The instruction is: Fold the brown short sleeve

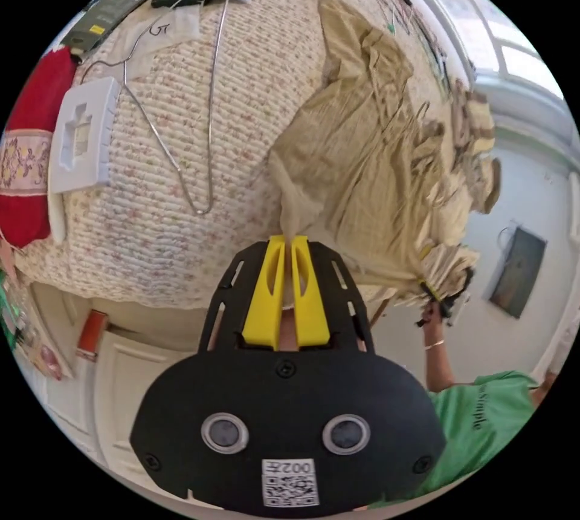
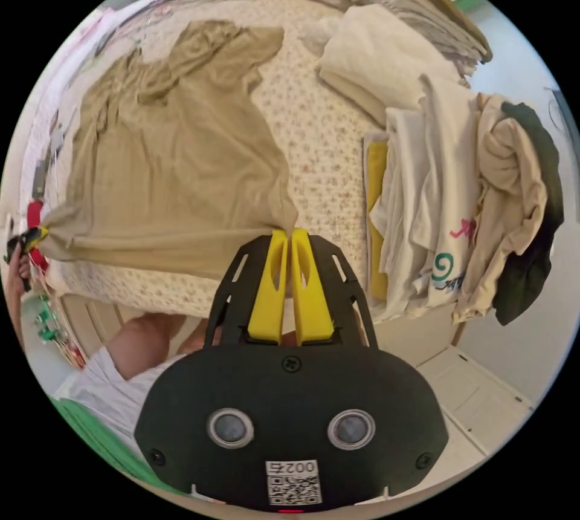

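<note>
Holding the brown short sleeve stretched out over the bed, one bottom corner pinched in each gripper. In the left gripper view, left gripper clamping its yellow fingers tight on a bunched corner of the fabric, cloth poking out right between the tips. Same deal in the right gripper view: right gripper squeezing the other corner, fingers pressed together on the hem. Also catching the left gripper way off at the edge of the right gripper view, gripping the far corner, and the right gripper turning up in the left gripper view under a wad of cloth, with a person's hand behind it.

Hanging taut along the bottom edge between the two grips, lifted a bit there, with the shoulders and sleeves lying crumpled on the floral quilt further up.

Sitting beside it on the bed: a messy pile of clothes and some folded cream stuff. Over on the other side, lying on the quilt: a wire hanger, a white foam tray, and a red pillow at the edge.
</note>
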`<state>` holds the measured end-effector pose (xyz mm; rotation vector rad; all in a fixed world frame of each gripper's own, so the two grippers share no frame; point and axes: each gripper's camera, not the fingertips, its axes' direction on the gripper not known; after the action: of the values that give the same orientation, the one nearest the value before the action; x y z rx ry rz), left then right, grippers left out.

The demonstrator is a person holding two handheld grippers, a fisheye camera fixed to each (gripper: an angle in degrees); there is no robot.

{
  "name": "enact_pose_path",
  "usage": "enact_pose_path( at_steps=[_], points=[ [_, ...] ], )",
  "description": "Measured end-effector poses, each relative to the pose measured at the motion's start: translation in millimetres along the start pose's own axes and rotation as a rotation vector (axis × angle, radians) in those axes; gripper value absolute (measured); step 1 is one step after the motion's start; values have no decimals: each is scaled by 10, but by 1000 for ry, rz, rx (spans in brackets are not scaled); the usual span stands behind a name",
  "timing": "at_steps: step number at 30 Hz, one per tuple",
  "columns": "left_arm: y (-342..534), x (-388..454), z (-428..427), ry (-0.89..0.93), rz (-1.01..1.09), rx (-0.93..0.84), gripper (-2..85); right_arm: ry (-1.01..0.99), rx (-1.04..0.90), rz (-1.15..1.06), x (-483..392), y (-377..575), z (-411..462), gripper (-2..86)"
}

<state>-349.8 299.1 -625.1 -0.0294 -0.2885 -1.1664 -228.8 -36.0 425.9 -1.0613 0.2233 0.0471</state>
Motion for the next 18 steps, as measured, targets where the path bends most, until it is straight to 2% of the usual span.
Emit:
enact_pose_path(
  at_steps=[3, 5, 7, 9, 13, 16, 18],
  points=[
    [-380, 190, -159, 303, -35, 88, -11, -92, 143, 68, 113, -436, -252, -8],
    [-723, 441, -232, 364, -6, 120, -11, -172, 214, 87, 156, -801, -344, -5],
    [-1108, 769, -341, 346, 53, 172, -11, -251, 286, 105, 181, -1367, -390, 0],
    [-1673, 1148, -480, 249, 96, 267, -12, -267, 326, 65, 154, -1846, -341, 11],
    [-2435, 1213, -480, 190, -41, 305, 1, -231, 293, 76, 298, -2741, 46, 61],
    [-2643, 1123, -476, 208, -73, 316, 52, -174, 216, 130, 452, -2948, 348, 94],
    [-2671, 1140, -481, 178, 12, 285, 108, -180, 207, 123, 504, -2881, 485, 89]
  ],
)
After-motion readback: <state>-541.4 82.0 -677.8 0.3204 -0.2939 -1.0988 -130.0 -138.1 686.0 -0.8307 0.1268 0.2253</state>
